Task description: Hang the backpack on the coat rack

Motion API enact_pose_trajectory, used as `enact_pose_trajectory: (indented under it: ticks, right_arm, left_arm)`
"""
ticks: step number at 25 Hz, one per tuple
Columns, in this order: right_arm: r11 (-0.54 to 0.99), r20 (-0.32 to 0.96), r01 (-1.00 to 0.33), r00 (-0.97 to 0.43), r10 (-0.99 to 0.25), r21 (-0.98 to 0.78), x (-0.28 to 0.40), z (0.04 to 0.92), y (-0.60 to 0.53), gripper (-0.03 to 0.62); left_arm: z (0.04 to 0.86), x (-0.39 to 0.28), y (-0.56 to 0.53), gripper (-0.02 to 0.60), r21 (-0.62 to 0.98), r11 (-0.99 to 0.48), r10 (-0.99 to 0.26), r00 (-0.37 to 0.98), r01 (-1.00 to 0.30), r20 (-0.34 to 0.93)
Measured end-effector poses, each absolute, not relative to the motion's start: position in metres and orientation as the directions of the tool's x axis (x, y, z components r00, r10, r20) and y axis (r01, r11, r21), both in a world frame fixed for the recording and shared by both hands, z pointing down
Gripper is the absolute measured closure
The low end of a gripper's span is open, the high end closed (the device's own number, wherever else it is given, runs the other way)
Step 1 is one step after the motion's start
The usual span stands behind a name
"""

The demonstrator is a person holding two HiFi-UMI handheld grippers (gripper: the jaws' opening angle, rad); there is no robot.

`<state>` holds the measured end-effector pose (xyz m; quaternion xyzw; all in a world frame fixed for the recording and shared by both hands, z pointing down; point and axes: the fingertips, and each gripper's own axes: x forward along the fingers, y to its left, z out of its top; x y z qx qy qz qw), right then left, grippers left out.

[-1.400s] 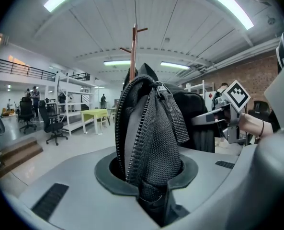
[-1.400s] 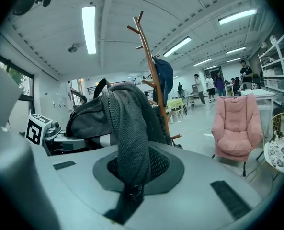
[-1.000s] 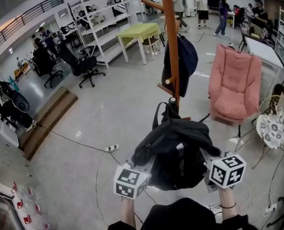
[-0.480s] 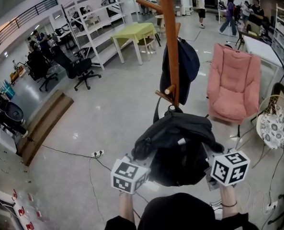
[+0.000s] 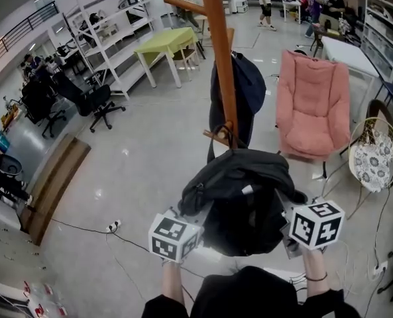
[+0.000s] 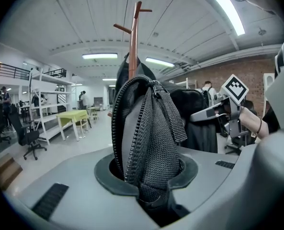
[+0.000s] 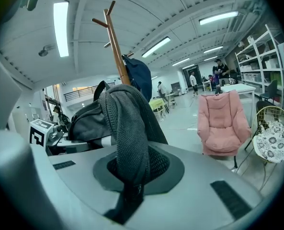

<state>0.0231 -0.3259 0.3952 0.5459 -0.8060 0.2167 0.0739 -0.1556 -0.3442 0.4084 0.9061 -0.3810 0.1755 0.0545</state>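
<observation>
A black backpack (image 5: 242,191) hangs between my two grippers, just in front of the wooden coat rack (image 5: 219,65). Its top loop is close to the rack's lower peg (image 5: 217,136). My left gripper (image 5: 197,212) is shut on the backpack's zippered mesh edge (image 6: 149,143), which rises out of the jaws. My right gripper (image 5: 283,212) is shut on a grey mesh part of the backpack (image 7: 127,128). A dark blue jacket (image 5: 246,88) hangs on the rack's far side. The rack's pole (image 6: 133,37) stands behind the bag in both gripper views.
A pink armchair (image 5: 312,105) and a wicker chair with a floral cushion (image 5: 375,161) stand right of the rack. At the left are a green table (image 5: 163,45), white shelving (image 5: 110,38) and an office chair (image 5: 97,101). A power strip (image 5: 113,226) lies on the floor. People stand far back.
Both grippers have carried the backpack forward and slightly up toward the rack. The pole and its lower peg are now nearer, right above the bag's top.
</observation>
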Motion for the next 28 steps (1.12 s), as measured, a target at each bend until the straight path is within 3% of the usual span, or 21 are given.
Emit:
enact_pose_trajectory:
  ticks: [13,28]
  right_arm:
    - [0.220,0.415,-0.934,-0.326,-0.849,-0.282,0.032,0.427,-0.351,0.568]
    - [0.218,0.426,-0.933,-0.328,-0.843,-0.286,0.029,0.437,-0.370,0.568]
  left_arm:
    - [0.442,-0.145,-0.377,0.462,0.039,-0.749,-0.595,0.697,-0.661,0.400]
    - [0.452,-0.150,-0.397,0.455,0.042,-0.747,-0.595,0.695,-0.664,0.405]
